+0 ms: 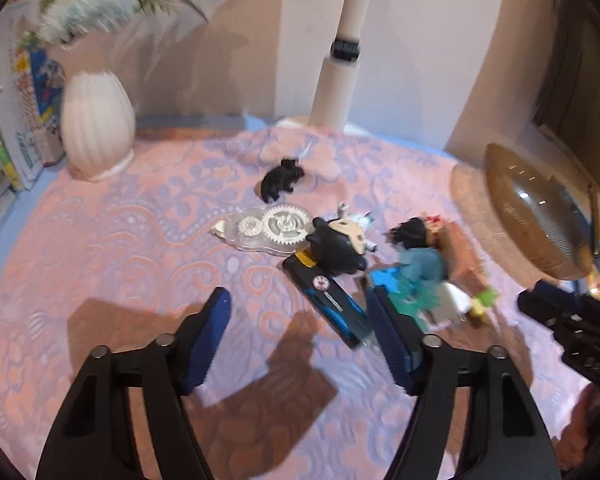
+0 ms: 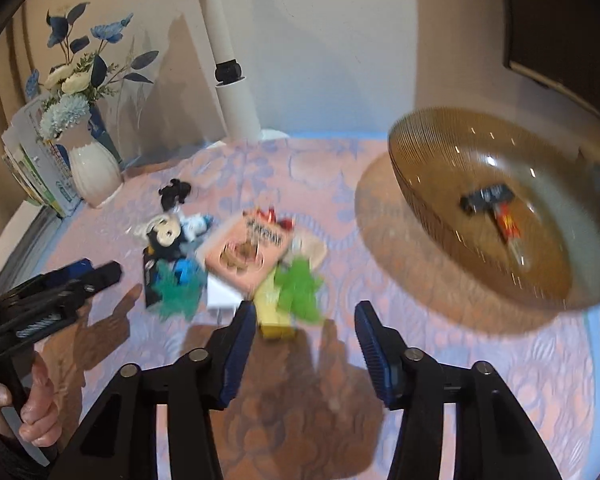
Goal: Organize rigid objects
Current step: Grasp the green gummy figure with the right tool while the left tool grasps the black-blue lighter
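Both grippers spread wide and empty above the tablecloth [image 1: 100, 240]. Left gripper [image 1: 300, 308]: toy pile [image 1: 340, 248] lies just ahead, rightward. Right gripper [image 2: 306, 316]: yellow-green toy [image 2: 292, 292] just beyond fingertips; amber bowl [image 2: 440, 208] up right.

Glossy ribbed glass bowl [image 2: 428, 168]; embossed cloth tablecloth [image 2: 480, 360].

the tablecloth [image 1: 120, 240] is patterned in pink and lavender. the bowl [image 2: 440, 168] is tinted amber with fine ribbing. the vase [image 1: 98, 120] is ribbed white. the gripper pads [image 1: 208, 344] are coloured blue on black arms.
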### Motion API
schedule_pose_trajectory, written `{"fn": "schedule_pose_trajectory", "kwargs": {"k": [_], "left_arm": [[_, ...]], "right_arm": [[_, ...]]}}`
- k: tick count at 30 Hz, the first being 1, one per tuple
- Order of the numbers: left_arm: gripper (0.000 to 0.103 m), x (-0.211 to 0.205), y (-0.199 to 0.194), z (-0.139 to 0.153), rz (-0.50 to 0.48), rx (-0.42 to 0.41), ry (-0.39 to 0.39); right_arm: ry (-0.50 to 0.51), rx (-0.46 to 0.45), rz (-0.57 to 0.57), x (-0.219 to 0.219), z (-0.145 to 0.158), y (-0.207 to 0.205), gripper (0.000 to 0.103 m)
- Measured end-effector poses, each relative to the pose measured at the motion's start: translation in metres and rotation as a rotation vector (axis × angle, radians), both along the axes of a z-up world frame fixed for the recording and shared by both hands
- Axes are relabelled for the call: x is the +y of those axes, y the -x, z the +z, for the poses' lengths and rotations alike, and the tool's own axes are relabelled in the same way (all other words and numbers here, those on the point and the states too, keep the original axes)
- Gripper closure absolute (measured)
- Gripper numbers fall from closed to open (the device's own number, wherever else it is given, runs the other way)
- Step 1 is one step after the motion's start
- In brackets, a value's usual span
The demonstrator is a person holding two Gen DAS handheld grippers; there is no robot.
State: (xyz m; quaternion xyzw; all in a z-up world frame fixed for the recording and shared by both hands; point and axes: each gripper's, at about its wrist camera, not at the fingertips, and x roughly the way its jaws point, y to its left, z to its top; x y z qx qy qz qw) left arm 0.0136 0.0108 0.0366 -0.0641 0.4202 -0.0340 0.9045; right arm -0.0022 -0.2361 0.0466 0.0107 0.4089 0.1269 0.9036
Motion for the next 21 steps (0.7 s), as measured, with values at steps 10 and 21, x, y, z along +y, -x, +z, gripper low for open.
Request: {"fn": "schedule_pose_trajectory", "kwargs": {"k": [10, 21], "left_arm": [[0.046, -0.018, -0.021, -0.027, -0.006, 0.038, -0.035], [0.086, -0.01, -0.008, -0.024, -0.031, 0.038, -0.066]], "right_arm": [[-0.052, 0.04, 0.007, 0.004, -0.035, -0.033, 0.058], [-0.053, 0.032, -0.003, 0.0, -0.035, -0.026, 0.075]]}}
